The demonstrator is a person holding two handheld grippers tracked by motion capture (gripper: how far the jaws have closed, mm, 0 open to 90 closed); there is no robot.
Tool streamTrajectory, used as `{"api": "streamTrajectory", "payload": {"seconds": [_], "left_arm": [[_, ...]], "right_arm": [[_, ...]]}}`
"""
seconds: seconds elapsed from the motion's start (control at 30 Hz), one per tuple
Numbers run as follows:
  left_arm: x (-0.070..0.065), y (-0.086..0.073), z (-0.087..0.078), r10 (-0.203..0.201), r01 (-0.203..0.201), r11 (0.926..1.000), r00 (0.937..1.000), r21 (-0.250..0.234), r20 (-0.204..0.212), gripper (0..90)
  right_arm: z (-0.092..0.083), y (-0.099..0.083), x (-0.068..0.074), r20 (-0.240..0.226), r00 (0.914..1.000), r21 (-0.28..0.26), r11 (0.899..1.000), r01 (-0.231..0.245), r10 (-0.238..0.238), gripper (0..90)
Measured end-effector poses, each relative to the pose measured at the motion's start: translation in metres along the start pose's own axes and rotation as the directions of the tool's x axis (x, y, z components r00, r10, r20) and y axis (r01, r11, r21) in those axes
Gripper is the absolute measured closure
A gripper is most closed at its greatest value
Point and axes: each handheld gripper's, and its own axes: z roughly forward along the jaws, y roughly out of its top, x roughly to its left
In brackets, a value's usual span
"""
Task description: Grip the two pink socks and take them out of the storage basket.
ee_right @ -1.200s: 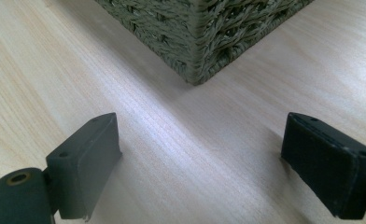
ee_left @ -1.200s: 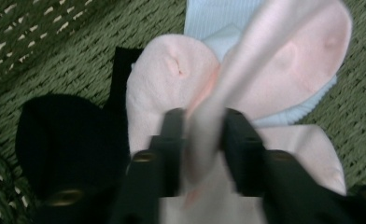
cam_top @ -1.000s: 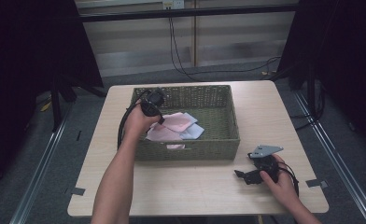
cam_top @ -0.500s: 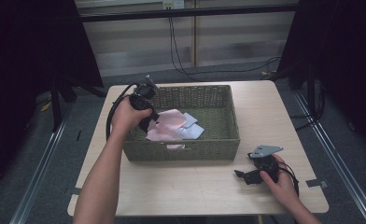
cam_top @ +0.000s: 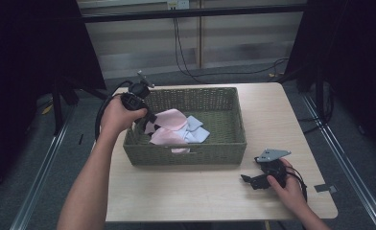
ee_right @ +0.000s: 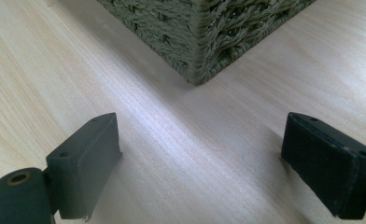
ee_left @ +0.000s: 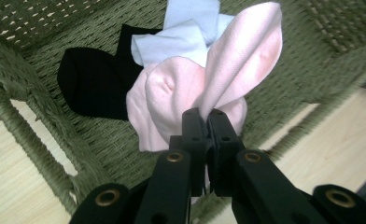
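A green woven basket (cam_top: 234, 143) stands mid-table and holds pink, light blue and black cloths. My left gripper (cam_top: 148, 120) hangs over the basket's left end, shut on a fold of the pink cloth (cam_top: 169, 128). In the left gripper view, the pink cloth (ee_left: 237, 60) rises from the closed jaws of the left gripper (ee_left: 203, 115), with the black cloth (ee_left: 95, 84) and the light blue cloth (ee_left: 176, 39) lying behind it. My right gripper (cam_top: 246, 179) rests on the table at the front right, open and holding nothing. Between the wide-apart jaws of the right gripper (ee_right: 200, 149), a basket corner (ee_right: 200, 42) shows ahead.
The wooden table (cam_top: 186, 191) has bare room in front of the basket and to its right. A dark strip of tape (cam_top: 328, 188) lies near the right edge. Cables (cam_top: 186, 52) trail on the floor behind the table.
My left hand has moved left and back toward the basket's left end, drawing the pink cloth with it. The right gripper has stayed where it was.
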Motion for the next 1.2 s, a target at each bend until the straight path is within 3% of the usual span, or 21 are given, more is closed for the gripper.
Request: {"api": "streamTrajectory", "payload": {"seconds": [0.23,0.47,1.2], "left_arm": [[-0.01,-0.002,-0.021,0.013,-0.013,0.9997,0.9998,-0.02,0.013,87.1],[-0.022,-0.01,-0.038,0.063,-0.062,0.9979,0.9974,-0.02,0.036,87.1],[-0.042,-0.039,-0.043,0.117,-0.117,0.9931,0.9898,-0.014,0.081,87.1]], "right_arm": [[0.0,0.0,0.0,0.0,1.0,-0.002,1.0,0.002,-0.002,10.8],[0.0,0.0,0.0,0.0,1.0,-0.001,1.0,0.001,-0.001,10.8],[0.0,0.0,0.0,0.0,1.0,-0.002,1.0,0.003,-0.003,10.8]]}}
